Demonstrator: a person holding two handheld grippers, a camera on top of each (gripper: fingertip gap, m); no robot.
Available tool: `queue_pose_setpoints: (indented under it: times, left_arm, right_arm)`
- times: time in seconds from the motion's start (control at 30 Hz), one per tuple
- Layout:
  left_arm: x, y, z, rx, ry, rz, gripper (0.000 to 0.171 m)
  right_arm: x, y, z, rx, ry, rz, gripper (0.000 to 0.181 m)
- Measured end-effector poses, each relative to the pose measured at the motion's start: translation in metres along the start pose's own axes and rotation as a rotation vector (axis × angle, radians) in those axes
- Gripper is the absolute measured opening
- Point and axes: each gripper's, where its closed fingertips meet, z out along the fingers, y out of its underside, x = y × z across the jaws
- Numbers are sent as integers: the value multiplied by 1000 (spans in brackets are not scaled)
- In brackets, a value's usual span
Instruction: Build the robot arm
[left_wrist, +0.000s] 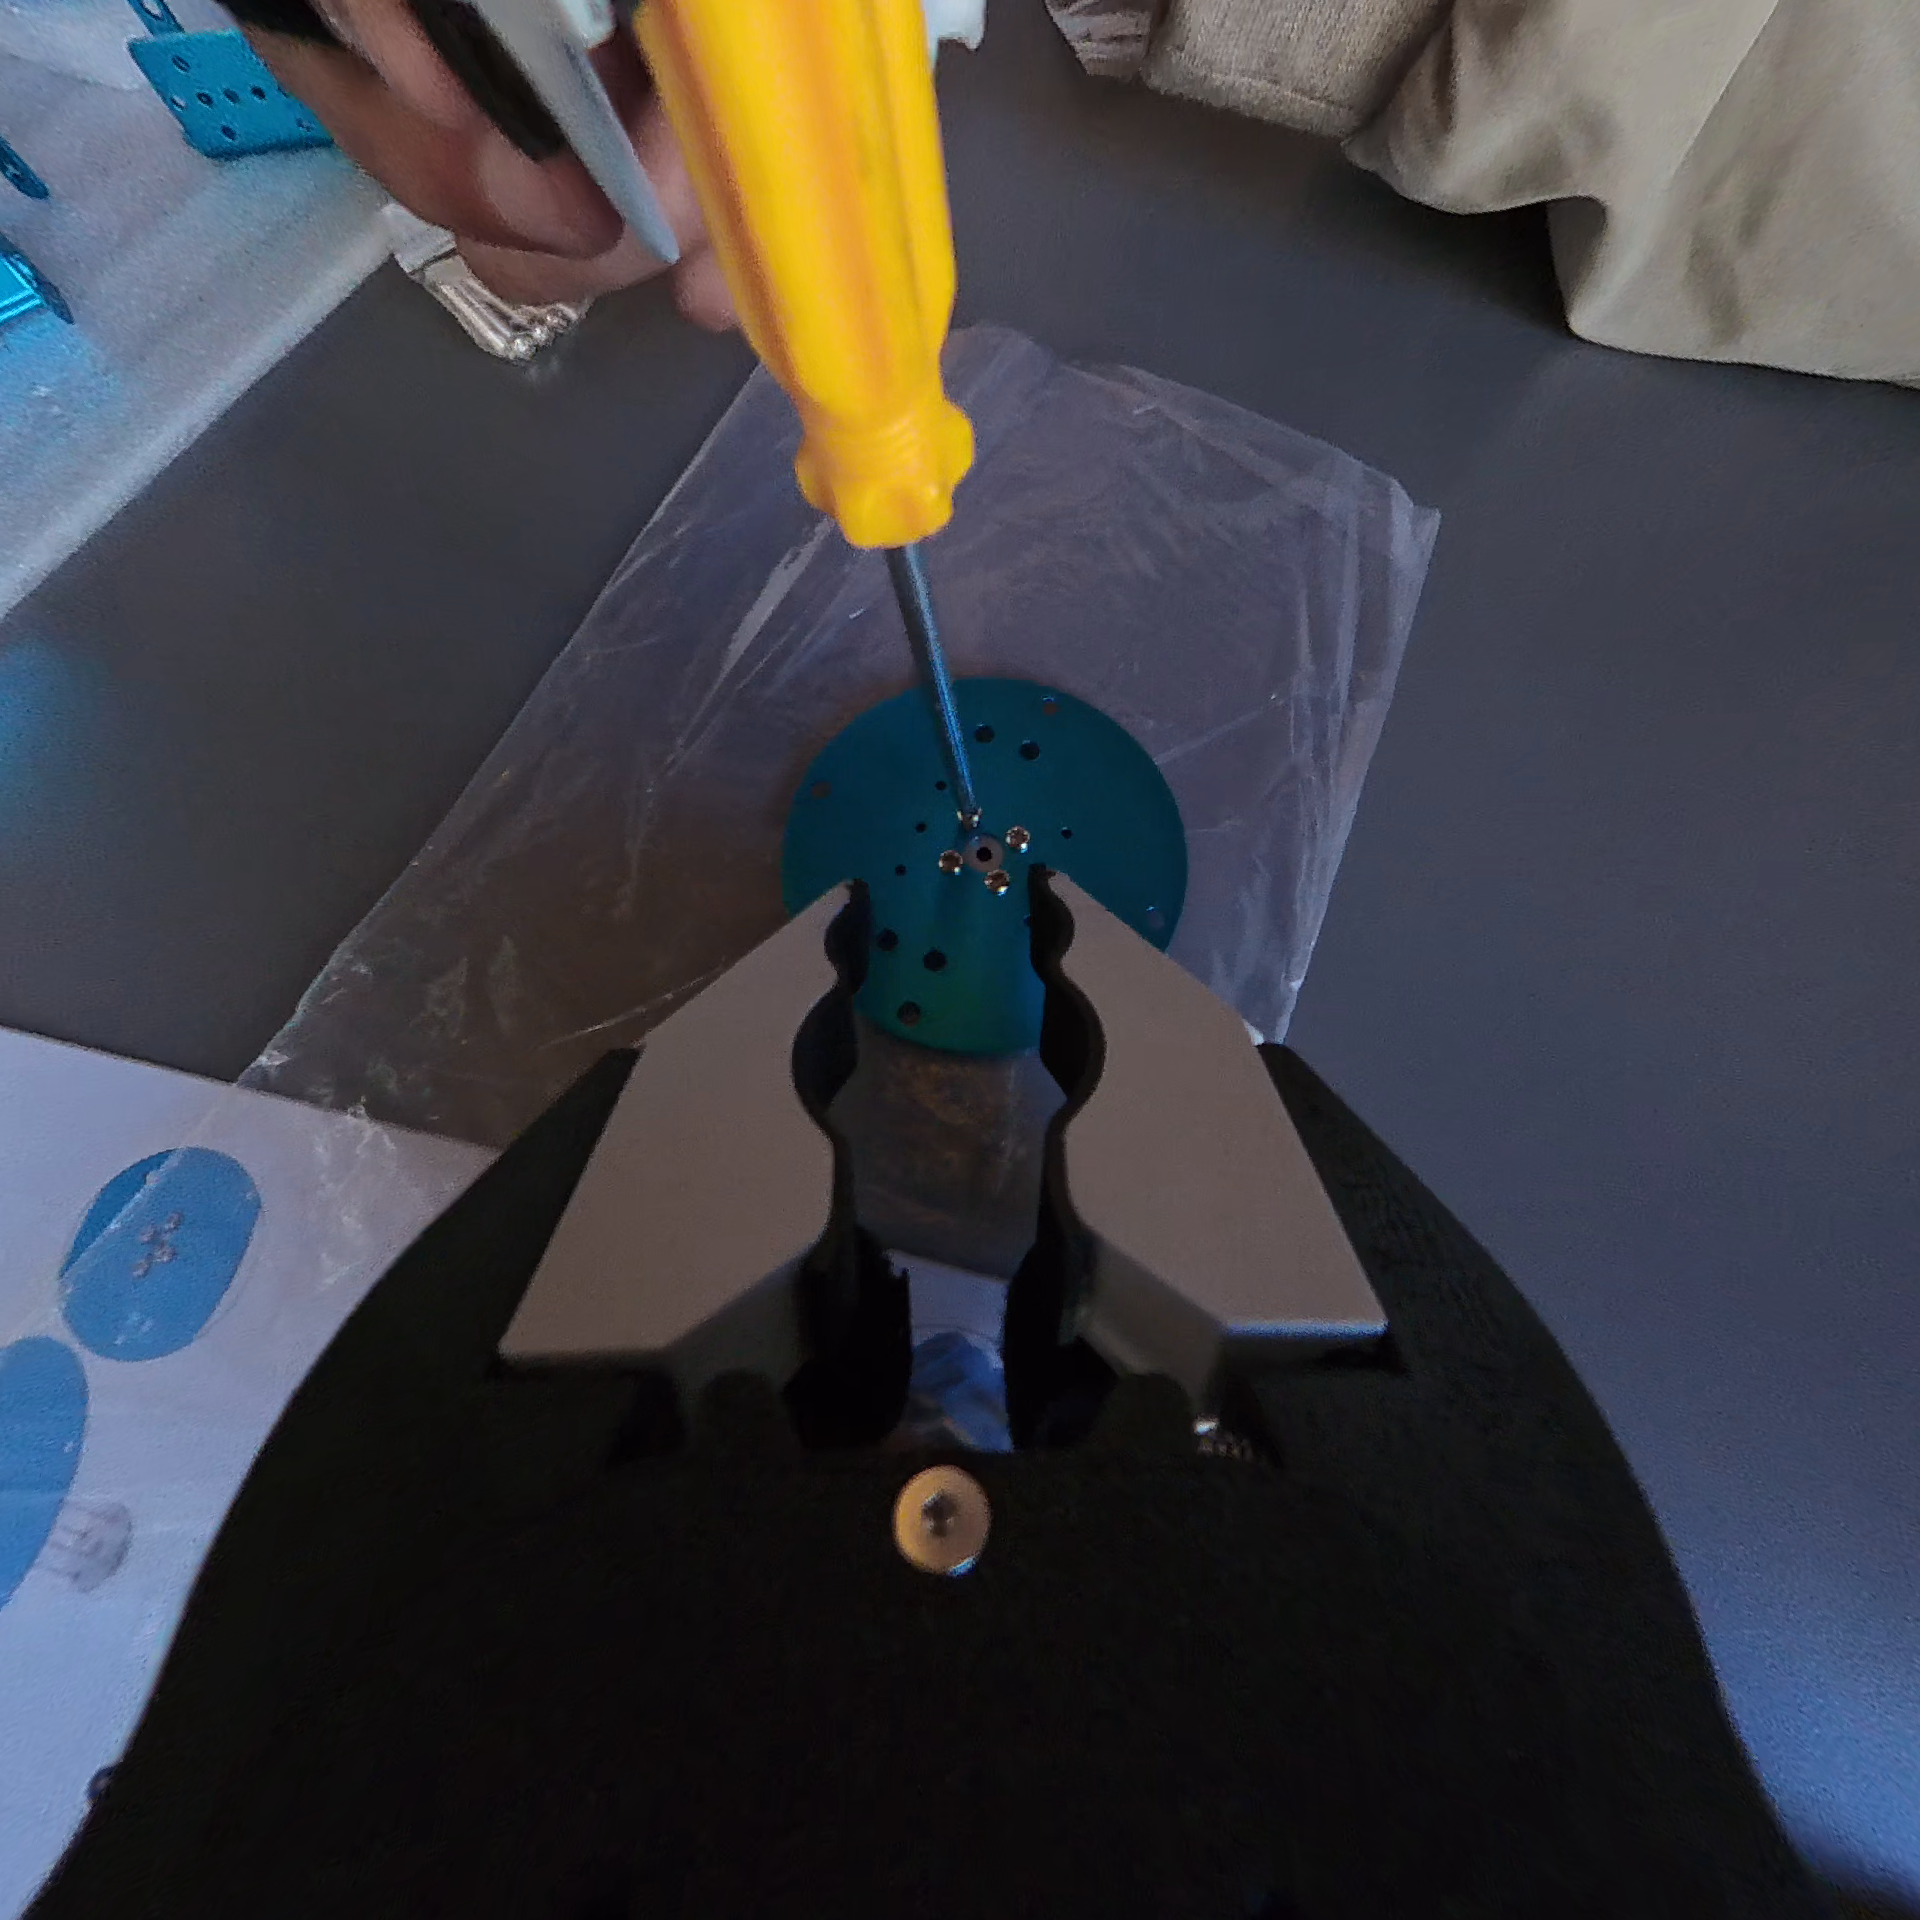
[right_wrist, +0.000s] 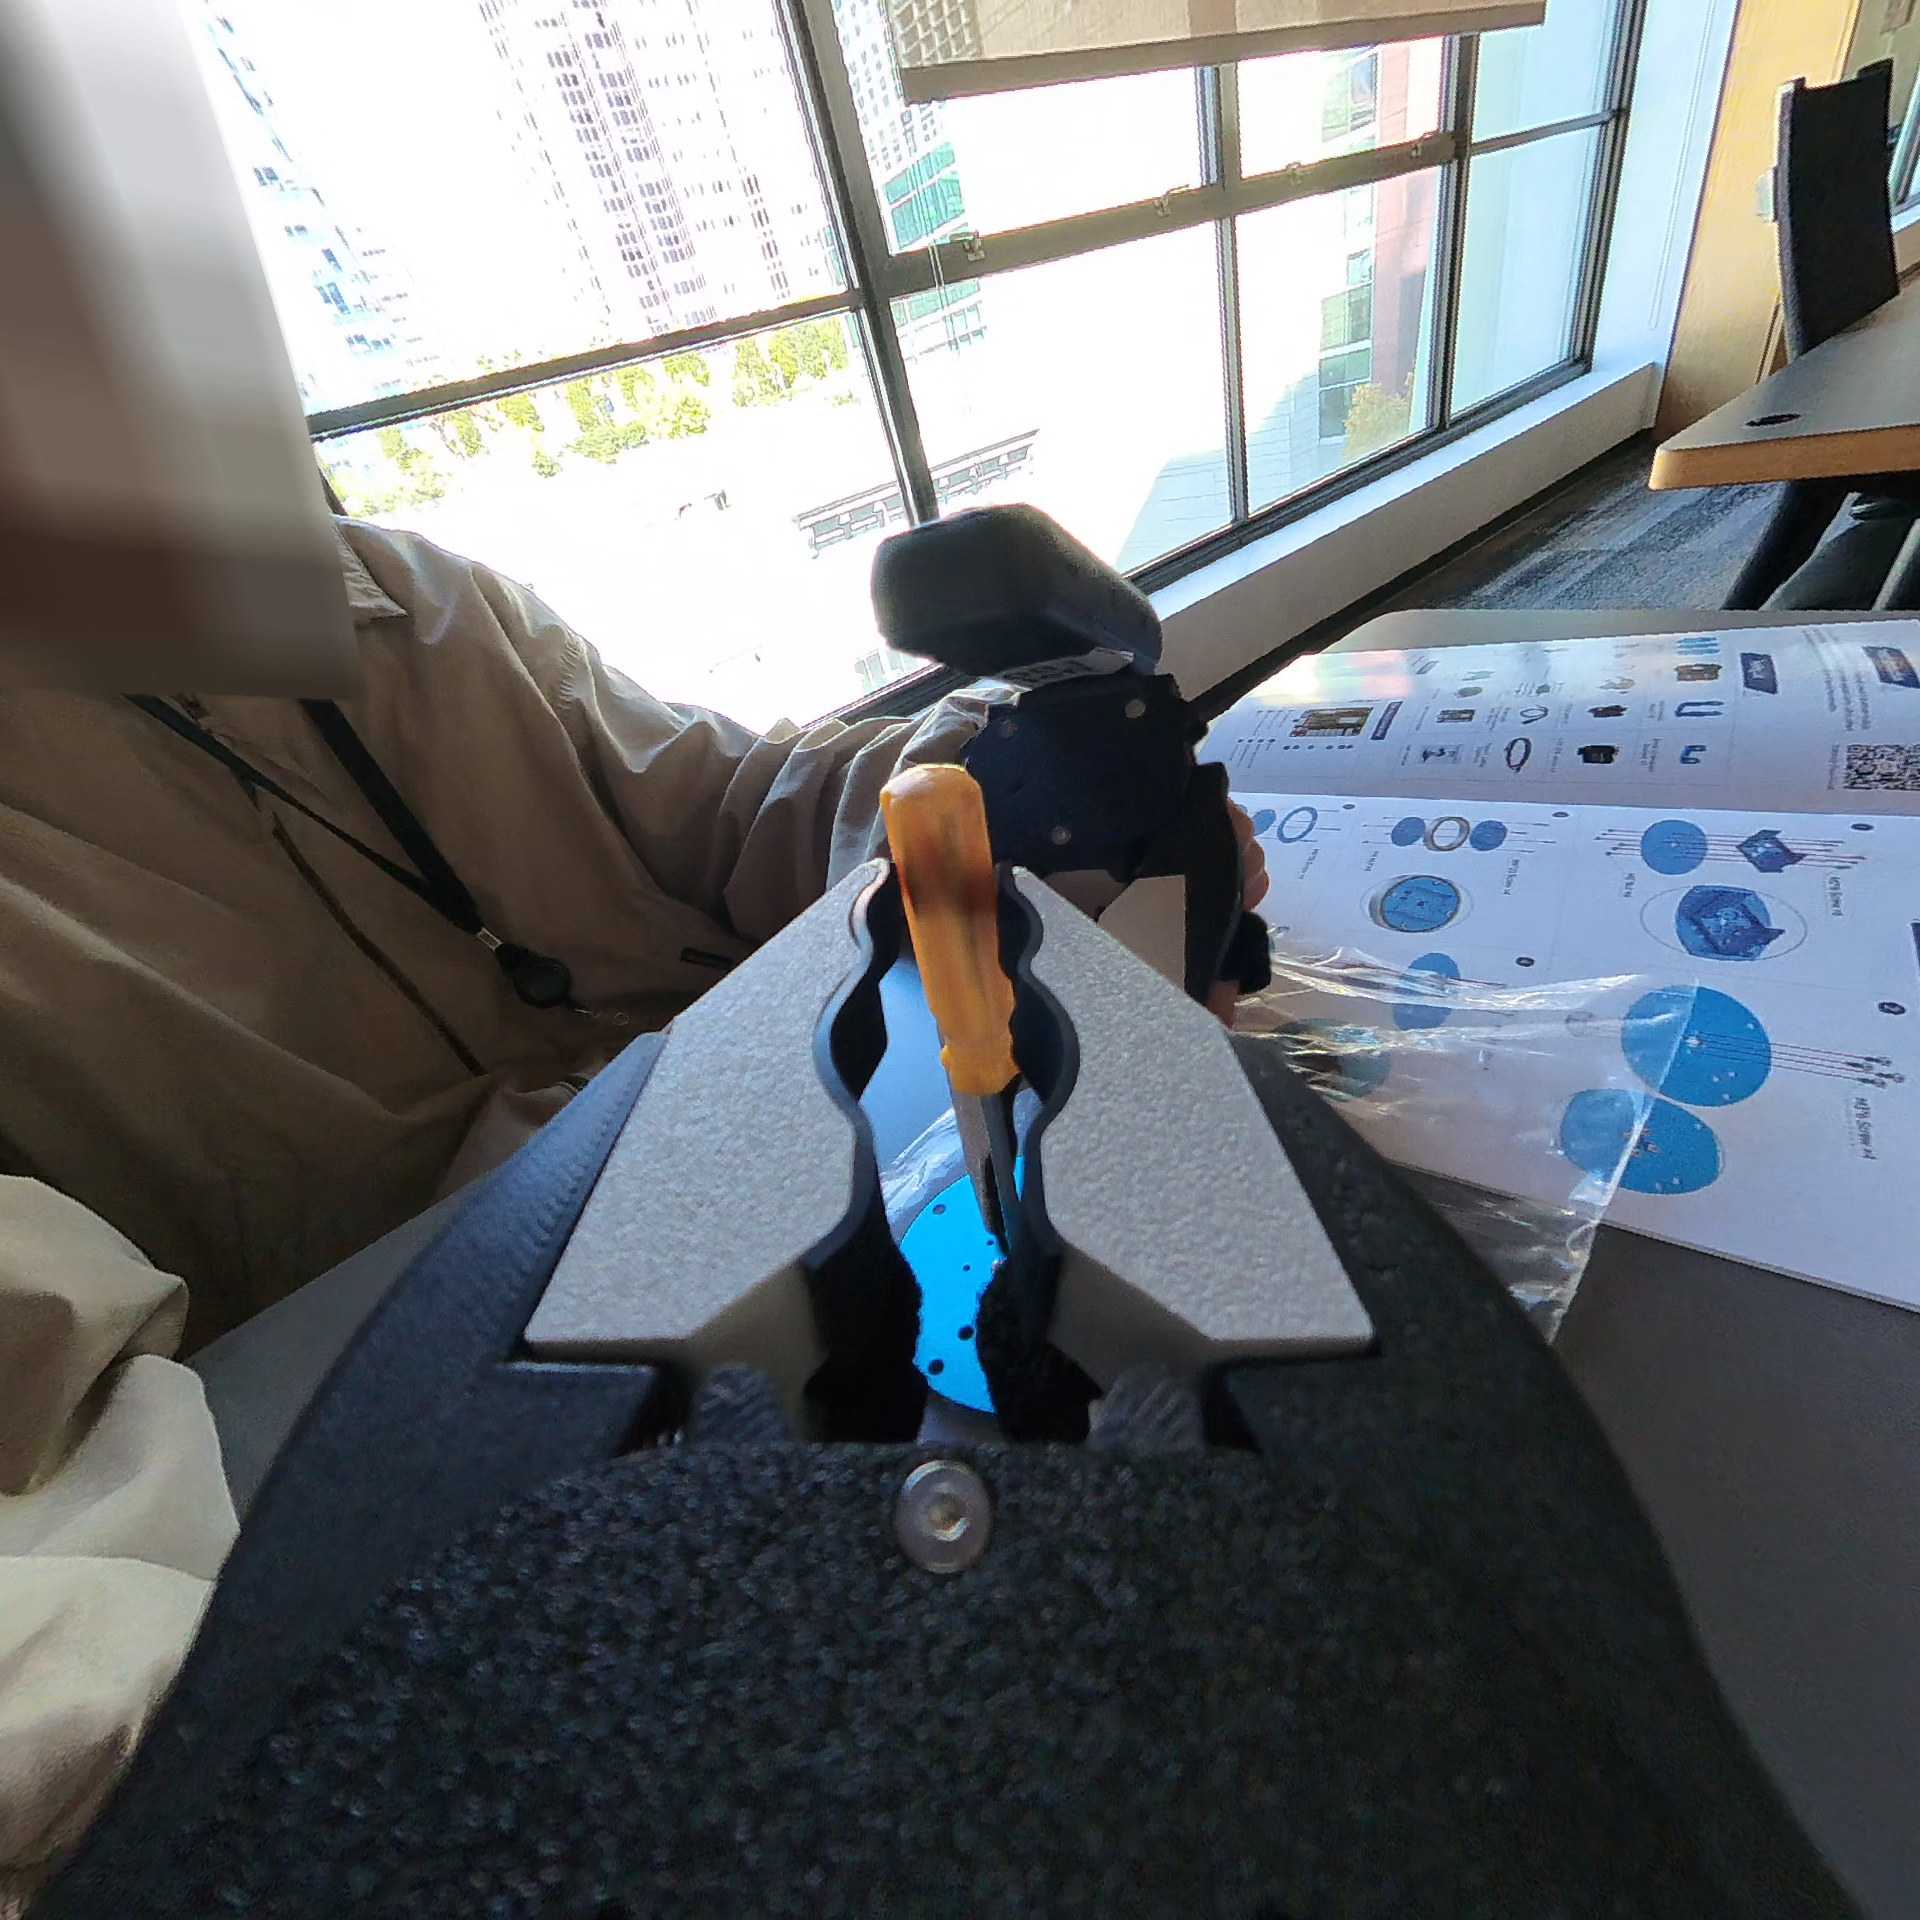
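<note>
A round blue metal disc (left_wrist: 1081, 821) with many holes lies flat on a clear plastic bag (left_wrist: 1195, 603). Several small silver screws (left_wrist: 950, 859) sit around its centre hole. My left gripper (left_wrist: 945, 883) is open, its fingertips down on the disc's near half with nothing between them. My right gripper (right_wrist: 943, 883) is shut on the yellow handle of a screwdriver (right_wrist: 951, 935). The screwdriver (left_wrist: 821, 260) stands steeply over the disc with its tip on the far screw (left_wrist: 971, 818). The disc also shows between the right fingers (right_wrist: 951, 1309). The left gripper shows in the right wrist view (right_wrist: 1091, 810).
A printed instruction sheet (right_wrist: 1662, 935) with blue drawings lies on the grey table (left_wrist: 1610, 935), also at the lower left (left_wrist: 135, 1299). Blue perforated parts (left_wrist: 223, 99) and a small bag of screws (left_wrist: 499, 312) lie at the far left. A person in a beige jacket (right_wrist: 312, 883) sits close. Across from one pair of fingers to the other is roughly 12 cm.
</note>
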Motion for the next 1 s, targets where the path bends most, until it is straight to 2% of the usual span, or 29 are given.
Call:
queue_pose_setpoints:
  times: [0.17,0.37,0.57,0.77,1.0]
  left_arm:
    - [1,0,0,-5,19,-12,30]
    - [1,0,1,-4,21,-18,30]
    - [1,1,0,-2,12,-19,30]
    - [1,1,1,-5,8,-15,29]
    - [1,1,2,-9,29,-43,28]
  right_arm:
    - [0,0,-4,13,19,-2,17]
    - [-3,2,-10,12,130,-41,17]
    - [-9,4,-13,-60,347,-113,16]
    - [-14,5,6,-138,589,-186,16]
    - [-6,4,10,-127,842,-192,16]
